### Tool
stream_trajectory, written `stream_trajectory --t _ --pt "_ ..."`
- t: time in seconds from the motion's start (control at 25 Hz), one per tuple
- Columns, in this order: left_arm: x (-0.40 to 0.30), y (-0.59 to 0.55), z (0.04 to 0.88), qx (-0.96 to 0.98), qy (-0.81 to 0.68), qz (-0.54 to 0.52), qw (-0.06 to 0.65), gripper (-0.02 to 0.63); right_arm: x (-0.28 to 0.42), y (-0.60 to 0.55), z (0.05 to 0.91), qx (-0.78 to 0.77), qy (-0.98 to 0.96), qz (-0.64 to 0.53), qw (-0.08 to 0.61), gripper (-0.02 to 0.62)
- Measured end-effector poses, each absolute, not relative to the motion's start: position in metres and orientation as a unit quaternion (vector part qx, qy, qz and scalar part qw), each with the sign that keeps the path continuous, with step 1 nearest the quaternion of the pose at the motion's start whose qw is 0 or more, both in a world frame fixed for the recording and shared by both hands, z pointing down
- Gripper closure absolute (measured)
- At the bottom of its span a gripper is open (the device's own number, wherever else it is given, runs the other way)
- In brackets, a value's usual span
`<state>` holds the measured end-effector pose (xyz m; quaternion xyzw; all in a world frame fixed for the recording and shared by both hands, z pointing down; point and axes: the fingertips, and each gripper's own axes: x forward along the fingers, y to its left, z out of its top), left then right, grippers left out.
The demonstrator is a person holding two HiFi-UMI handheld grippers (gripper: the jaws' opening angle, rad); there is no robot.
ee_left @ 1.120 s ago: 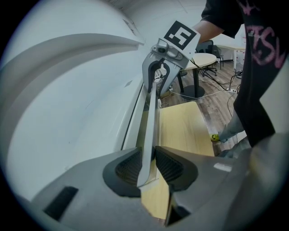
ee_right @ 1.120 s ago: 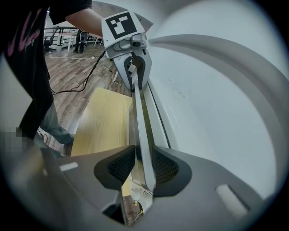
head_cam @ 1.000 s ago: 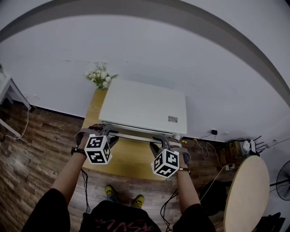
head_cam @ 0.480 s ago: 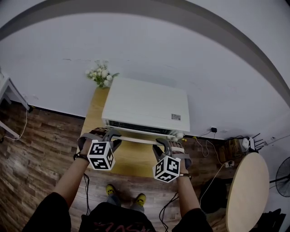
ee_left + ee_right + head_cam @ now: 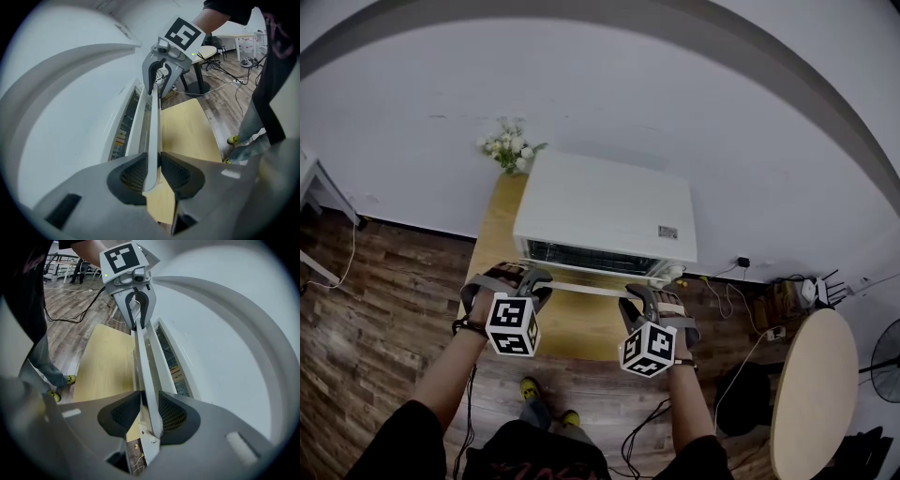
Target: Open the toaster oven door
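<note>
Both pairs of jaws are recorded as clamped on the door handle (image 5: pixel 153 117), a pale bar that runs across the front of the toaster oven (image 5: pixel 605 206). On the left gripper (image 5: pixel 151 174), the bar is pinched between the dark ribbed pads near its left end. On the right gripper (image 5: pixel 143 414), the bar is pinched the same way near its right end, and the bar's tip is seen just past the pads. Each gripper is held in a gloved hand, with the marker cube turned toward the head camera.

The door (image 5: pixel 591 258) is noted as partly open: its top edge is tilted away from the oven body, and a dark slot with a wire rack is exposed between the white top panel and the handle. The oven is set on a pale wooden table (image 5: pixel 572 330) against a white wall. A bunch of white flowers (image 5: pixel 508 152) is placed at the table's back left corner, just beside the oven. Cables are seen on the wood floor (image 5: pixel 375 291), and a round table (image 5: pixel 811 394) stands well apart to the right.
</note>
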<state>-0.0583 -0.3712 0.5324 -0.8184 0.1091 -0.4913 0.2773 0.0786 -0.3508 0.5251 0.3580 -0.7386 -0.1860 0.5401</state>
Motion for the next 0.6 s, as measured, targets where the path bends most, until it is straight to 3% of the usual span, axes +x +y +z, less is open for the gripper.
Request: stream_trajectory --t 0.6 --pt "-0.065 -0.347 0.549 -0.797 0.155 -0.519 0.269 0.509 0.076 -0.326 0.547 0.349 -0.722 -0.22 0.555 0.472"
